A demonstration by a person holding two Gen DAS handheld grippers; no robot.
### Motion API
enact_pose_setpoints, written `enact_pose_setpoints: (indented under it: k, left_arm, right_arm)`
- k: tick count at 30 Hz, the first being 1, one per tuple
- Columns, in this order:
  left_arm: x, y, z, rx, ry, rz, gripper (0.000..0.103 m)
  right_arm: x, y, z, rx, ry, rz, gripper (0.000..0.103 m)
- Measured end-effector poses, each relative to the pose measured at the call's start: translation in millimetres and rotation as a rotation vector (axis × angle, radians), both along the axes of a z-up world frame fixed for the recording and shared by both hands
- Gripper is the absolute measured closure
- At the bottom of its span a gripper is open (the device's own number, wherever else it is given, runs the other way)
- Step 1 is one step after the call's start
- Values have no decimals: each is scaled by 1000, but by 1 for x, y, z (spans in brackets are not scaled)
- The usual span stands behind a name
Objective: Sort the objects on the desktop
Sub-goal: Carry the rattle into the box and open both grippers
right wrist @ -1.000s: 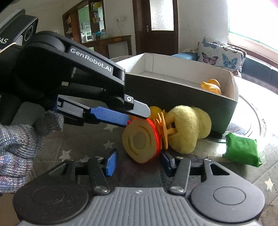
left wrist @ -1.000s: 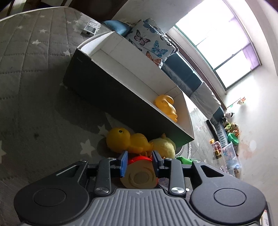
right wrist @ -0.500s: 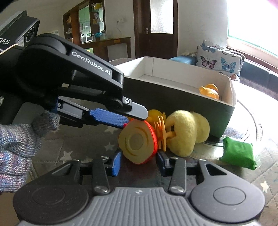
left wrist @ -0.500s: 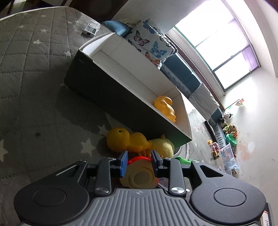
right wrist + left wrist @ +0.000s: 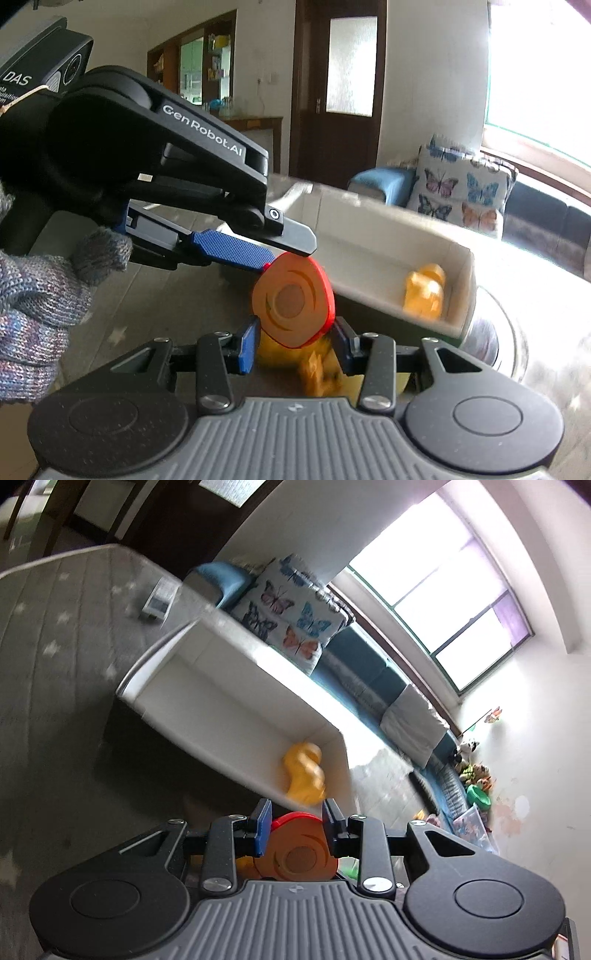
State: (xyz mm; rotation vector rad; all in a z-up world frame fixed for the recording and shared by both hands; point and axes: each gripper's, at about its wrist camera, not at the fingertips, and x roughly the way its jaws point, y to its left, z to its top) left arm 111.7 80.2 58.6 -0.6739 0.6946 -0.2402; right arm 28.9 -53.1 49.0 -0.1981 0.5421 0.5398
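Note:
My left gripper (image 5: 295,821) is shut on a round orange toy with a red rim (image 5: 301,854) and holds it up in front of the white-lined box (image 5: 236,701). In the right wrist view the same toy (image 5: 293,301) hangs from the left gripper's blue pads (image 5: 232,249), level with the box's near wall (image 5: 388,310). A yellow duck (image 5: 304,773) lies in the box's right end; it also shows in the right wrist view (image 5: 424,291). My right gripper (image 5: 297,345) is open and empty just below the toy. Blurred yellow toys (image 5: 321,365) lie beneath it.
The box stands on a grey quilted star-pattern mat (image 5: 48,635). A small clear case (image 5: 159,600) lies on the mat beyond the box. A butterfly cushion (image 5: 291,616) and a blue sofa (image 5: 373,672) stand behind.
My left gripper has lifted the orange toy off the mat, up toward the box's rim. The yellow ducks on the mat have dropped below the view. My right gripper stays open beneath.

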Motion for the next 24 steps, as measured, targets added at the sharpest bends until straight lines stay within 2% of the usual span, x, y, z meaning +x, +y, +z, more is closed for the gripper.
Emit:
enact_pose_setpoints:
  k: [5, 9, 16, 24]
  left_arm:
    - [40, -2, 11, 0, -13, 16, 70]
    - [76, -3, 5, -3, 10, 19, 70]
    - [128, -4, -18, -3, 77, 21, 70]
    - [158, 0, -48, -15, 155, 24, 70]
  right_arm:
    - [39, 3, 13, -1, -11, 0, 61]
    - [76, 6, 12, -7, 16, 4, 61]
    - [131, 11, -8, -36, 90, 11, 61]
    - [165, 18, -39, -76, 180, 23, 61]
